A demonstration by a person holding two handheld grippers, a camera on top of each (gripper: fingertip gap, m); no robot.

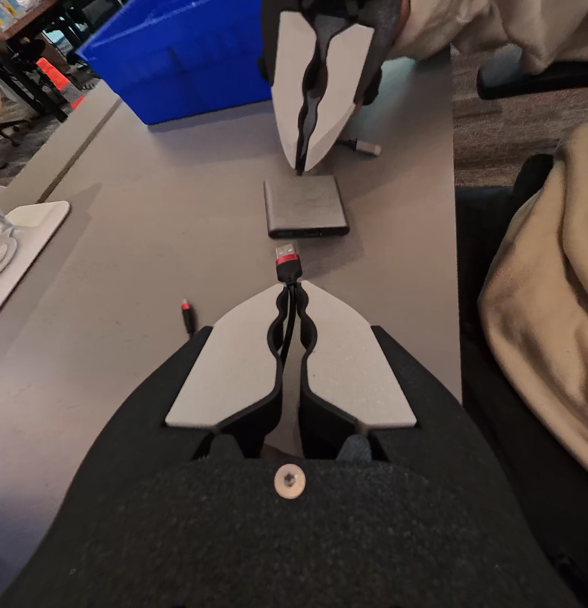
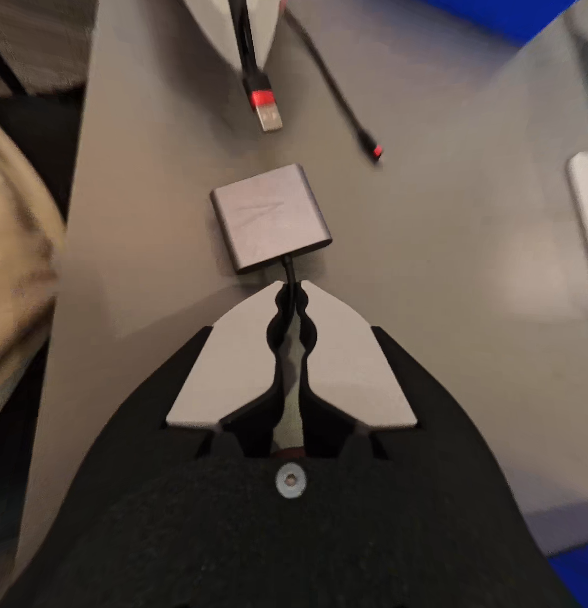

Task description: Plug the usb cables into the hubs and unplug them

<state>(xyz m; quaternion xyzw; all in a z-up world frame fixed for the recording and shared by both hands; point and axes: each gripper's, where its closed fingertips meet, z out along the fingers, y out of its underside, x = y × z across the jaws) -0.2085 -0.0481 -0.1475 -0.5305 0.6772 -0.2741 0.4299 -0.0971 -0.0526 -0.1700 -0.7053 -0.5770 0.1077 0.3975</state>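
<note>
Hub point(image 1: 305, 206) sits flat on the matte grey table point(image 1: 154, 263): small square slab, brushed dark-grey metal, rounded corners, ports on the edge facing the left gripper. Its short black pigtail point(image 2: 290, 271) exits the opposite edge.

Left gripper point(image 1: 292, 284): pale, curved fingers with wavy black inner edges, clenched on the black USB cable point(image 1: 288, 316) just behind the plug. USB-A plug point(image 1: 287, 260) sticks out past the fingertips: black moulded body, glossy red collar, bare metal shell. Shell tip is just short of the hub's port edge, not inserted, roughly in line with the left port.

Right gripper point(image 2: 291, 283): same finger shape, pinched on the hub's pigtail right at the fingertips, close to the hub body.

Cable's other end, a slim black connector with a red tip point(image 1: 186, 314), lies loose on the table left of the left gripper.

Blue plastic bin point(image 1: 174, 59) stands at the far end, smooth-walled. Beige cloth point(image 1: 532, 312) hangs past the right table edge.
</note>
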